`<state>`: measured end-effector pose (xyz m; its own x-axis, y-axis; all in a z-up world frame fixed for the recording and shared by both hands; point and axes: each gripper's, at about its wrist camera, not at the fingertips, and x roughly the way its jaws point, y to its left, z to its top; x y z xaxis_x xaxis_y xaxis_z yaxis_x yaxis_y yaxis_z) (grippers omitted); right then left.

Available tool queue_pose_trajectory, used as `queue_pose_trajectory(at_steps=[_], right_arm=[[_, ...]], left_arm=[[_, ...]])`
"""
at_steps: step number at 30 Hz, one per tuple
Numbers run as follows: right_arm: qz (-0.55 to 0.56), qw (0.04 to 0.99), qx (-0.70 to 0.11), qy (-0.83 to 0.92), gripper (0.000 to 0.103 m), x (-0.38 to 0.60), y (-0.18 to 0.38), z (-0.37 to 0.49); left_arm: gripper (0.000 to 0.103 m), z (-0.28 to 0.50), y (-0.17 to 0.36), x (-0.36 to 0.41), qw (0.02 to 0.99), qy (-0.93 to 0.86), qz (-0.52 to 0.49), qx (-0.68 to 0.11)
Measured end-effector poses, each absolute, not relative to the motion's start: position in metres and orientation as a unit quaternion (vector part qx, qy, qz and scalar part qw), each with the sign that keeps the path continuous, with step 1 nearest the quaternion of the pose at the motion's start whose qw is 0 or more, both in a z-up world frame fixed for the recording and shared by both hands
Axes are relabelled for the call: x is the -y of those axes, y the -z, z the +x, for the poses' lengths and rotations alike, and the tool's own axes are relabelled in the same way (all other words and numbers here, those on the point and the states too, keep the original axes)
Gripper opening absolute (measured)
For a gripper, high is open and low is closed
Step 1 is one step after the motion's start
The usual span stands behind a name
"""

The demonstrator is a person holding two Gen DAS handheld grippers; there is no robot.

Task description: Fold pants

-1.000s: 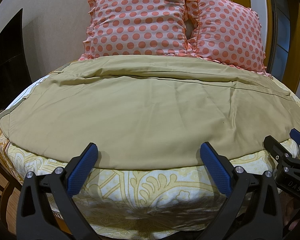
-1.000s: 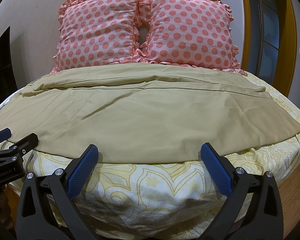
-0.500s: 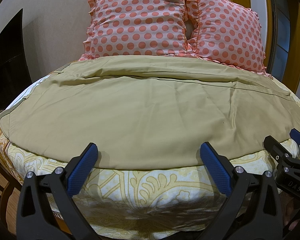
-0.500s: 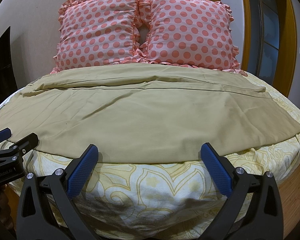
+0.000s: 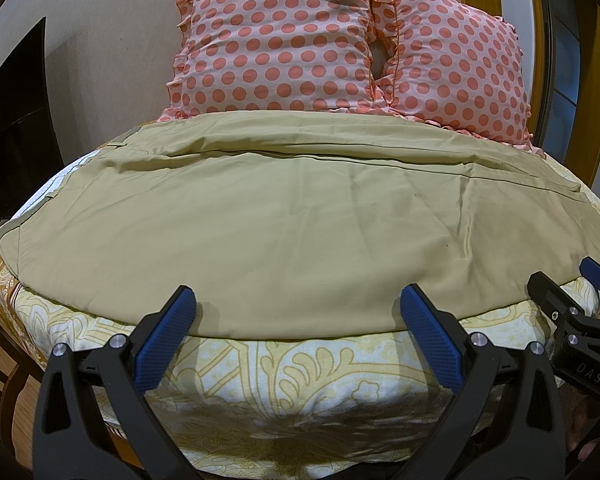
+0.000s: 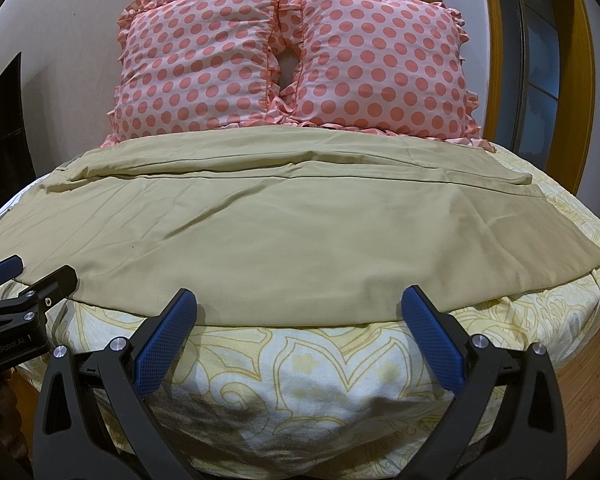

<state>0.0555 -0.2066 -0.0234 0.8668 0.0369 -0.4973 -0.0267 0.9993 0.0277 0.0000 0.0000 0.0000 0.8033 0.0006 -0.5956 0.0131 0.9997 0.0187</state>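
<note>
Pants (image 5: 284,232) in khaki are spread flat across the patterned bedsheet (image 5: 300,368), near edge just beyond the left gripper (image 5: 296,332), which gapes wide with nothing in it. Two polka-dot pillows (image 5: 340,44) sit at the far end.

Right wrist view: right gripper (image 6: 298,332) is spread wide too, empty, hovering at the same near edge of the pants (image 6: 260,240). Fabric looks thin, light and floppy, so I'd guess it sags and wrinkles easily; pinching the near hem at both corners seems the best hold.
</note>
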Motion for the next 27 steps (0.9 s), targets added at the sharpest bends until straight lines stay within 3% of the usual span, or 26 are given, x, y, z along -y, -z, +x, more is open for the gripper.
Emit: queue_pose_trajectory(at_steps=[9, 12, 19, 27], right_arm=[[0.017, 0.96, -0.279, -0.035, 0.102, 0.213, 0.016, 0.059], [0.053, 0.965, -0.256, -0.025, 0.102, 0.239, -0.016, 0.068], [0.129, 0.946, -0.289, 0.073, 0.101, 0.325, -0.072, 0.195], [0.18, 0.883, -0.357, 0.246, 0.09, 0.415, -0.058, 0.361]], left_arm=[[0.101, 0.001, -0.002, -0.002, 0.947, 0.013, 0.011, -0.32], [0.101, 0.01, -0.01, -0.01, 0.943, 0.021, -0.006, -0.333], [0.101, 0.044, -0.041, -0.033, 0.947, 0.0, -0.035, -0.318], [0.101, 0.087, -0.066, -0.033, 0.956, -0.012, -0.001, -0.293]])
